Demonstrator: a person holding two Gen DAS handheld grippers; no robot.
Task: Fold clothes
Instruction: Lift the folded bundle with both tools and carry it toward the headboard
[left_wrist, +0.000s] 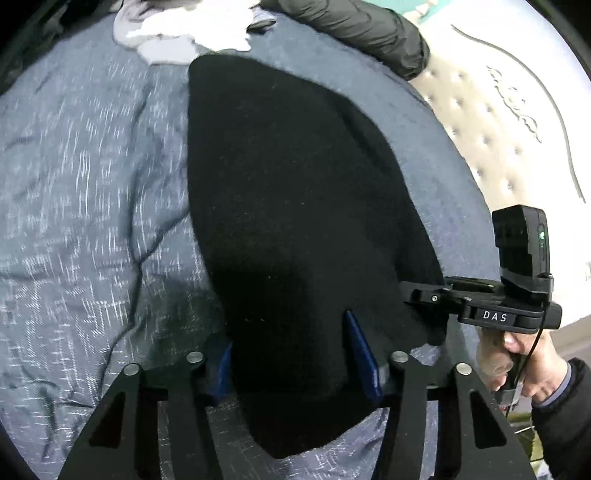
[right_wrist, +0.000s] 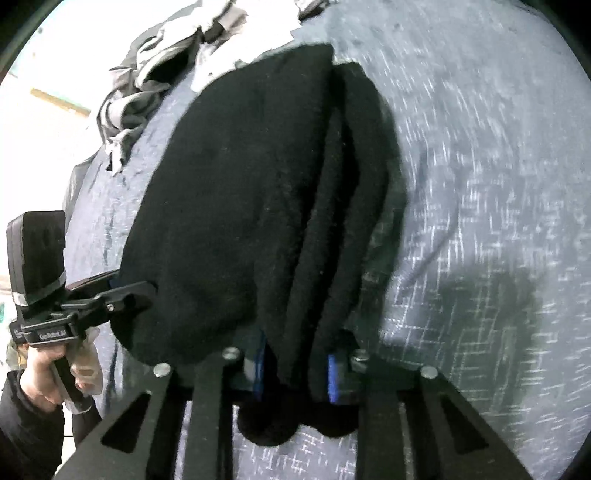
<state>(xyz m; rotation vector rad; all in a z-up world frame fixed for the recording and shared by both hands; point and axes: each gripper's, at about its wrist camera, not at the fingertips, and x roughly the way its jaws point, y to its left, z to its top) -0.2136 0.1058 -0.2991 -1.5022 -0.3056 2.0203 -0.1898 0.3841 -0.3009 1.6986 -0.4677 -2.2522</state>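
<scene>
A black knit garment lies folded lengthwise on the blue-grey quilt. My left gripper has its blue-padded fingers either side of the garment's near end, closed on the bunched cloth. The right gripper shows at the right in this view, at the garment's edge. In the right wrist view the garment shows stacked folds, and my right gripper is shut on the near end of those layers. The left gripper appears there at the left, pinching the garment's edge.
A pile of grey and white clothes lies at the far end of the quilt, also seen in the right wrist view. A dark puffer jacket lies at the back right. The bare quilted mattress shows to the right.
</scene>
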